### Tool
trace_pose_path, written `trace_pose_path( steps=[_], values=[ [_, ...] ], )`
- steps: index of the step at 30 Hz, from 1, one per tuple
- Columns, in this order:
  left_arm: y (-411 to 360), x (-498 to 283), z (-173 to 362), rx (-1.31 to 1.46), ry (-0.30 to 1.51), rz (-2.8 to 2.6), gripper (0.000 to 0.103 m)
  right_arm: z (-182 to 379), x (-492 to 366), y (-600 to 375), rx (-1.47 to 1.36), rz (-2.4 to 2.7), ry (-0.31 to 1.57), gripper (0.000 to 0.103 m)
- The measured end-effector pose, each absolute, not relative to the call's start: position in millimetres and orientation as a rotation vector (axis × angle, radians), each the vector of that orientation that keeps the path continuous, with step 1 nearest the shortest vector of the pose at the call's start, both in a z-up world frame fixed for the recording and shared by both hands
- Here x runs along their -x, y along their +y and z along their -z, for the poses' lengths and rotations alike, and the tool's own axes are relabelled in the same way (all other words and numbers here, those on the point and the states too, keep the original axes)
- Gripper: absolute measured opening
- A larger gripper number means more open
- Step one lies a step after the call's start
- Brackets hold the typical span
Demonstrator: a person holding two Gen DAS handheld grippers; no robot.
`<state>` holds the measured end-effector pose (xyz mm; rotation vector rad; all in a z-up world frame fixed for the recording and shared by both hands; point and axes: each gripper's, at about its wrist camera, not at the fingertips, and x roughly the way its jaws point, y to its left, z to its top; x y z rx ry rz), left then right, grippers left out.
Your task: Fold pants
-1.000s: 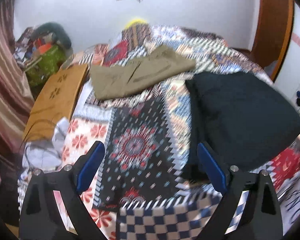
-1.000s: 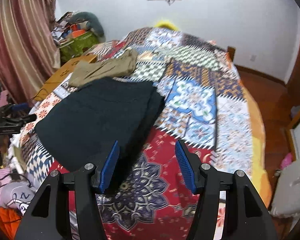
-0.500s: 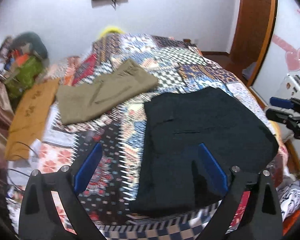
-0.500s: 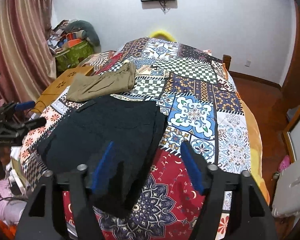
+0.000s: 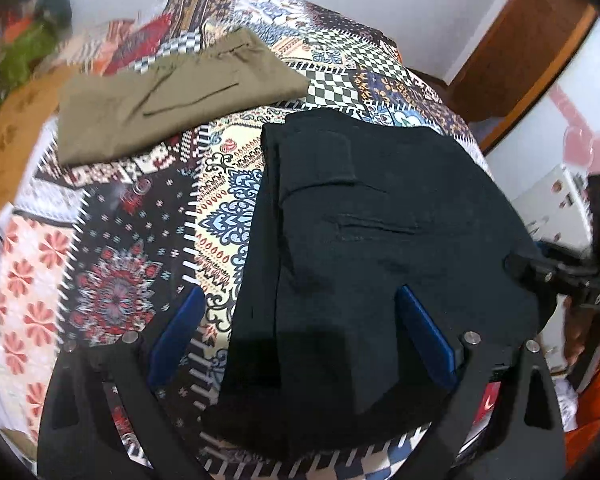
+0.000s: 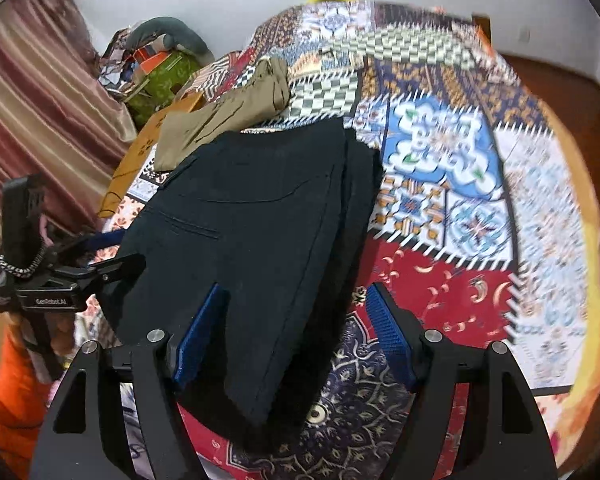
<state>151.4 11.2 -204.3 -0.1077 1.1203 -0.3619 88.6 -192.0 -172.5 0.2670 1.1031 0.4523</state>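
Black pants [image 5: 372,240] lie folded on the patchwork bedspread [image 5: 140,264], their near end toward me. My left gripper [image 5: 300,336] hovers over that near end, open, pads wide apart and not pressing the cloth. My right gripper [image 6: 294,332] hangs over the black pants' [image 6: 260,220] near right corner. Its jaws are opening, with the cloth lying below and between them but not pinched. Each gripper shows in the other's view: the right gripper [image 5: 560,280] at the pants' right edge, the left gripper [image 6: 60,276] at their left edge. Folded khaki pants [image 5: 172,100] lie farther back.
The bedspread [image 6: 460,200] covers the whole bed. A brown board [image 6: 140,152], a green bag [image 6: 168,76] with clutter and a striped curtain [image 6: 40,112] stand along the bed's left side. A wooden door [image 5: 512,40] is at the far right. Orange cloth [image 6: 8,400] is low at the left.
Both grippers have come down and closer to the near end of the black pants, tilting further downward. The right gripper's jaws have spread wider. The pants have not moved.
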Motion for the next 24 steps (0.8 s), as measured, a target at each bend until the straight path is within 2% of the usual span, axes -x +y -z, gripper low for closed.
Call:
trace_pose_path(
  steps=[6, 15, 20, 24],
  values=[
    [11.6, -171.0, 218.3, 0.169, 1.18, 0.396, 0.098, 190.5, -100.9, -193.0, -0.351, -0.507, 1.168, 0.077],
    [6.6, -195.2, 228.2, 0.226, 1.223, 0.465, 0.096, 194.5, -113.5, -186.9, -0.32, -0.558, 1.167, 0.084],
    [-4.0, -203.0, 221.7, 0.204, 1.227, 0.533, 0.069, 196.1, -122.5, -188.2, -0.334, -0.57, 1.16, 0.079],
    [-9.8, -208.0, 219.0, 0.178, 1.228, 0.54, 0.063, 194.2, -126.6, -189.2, -0.35, -0.577, 1.146, 0.062]
  ],
)
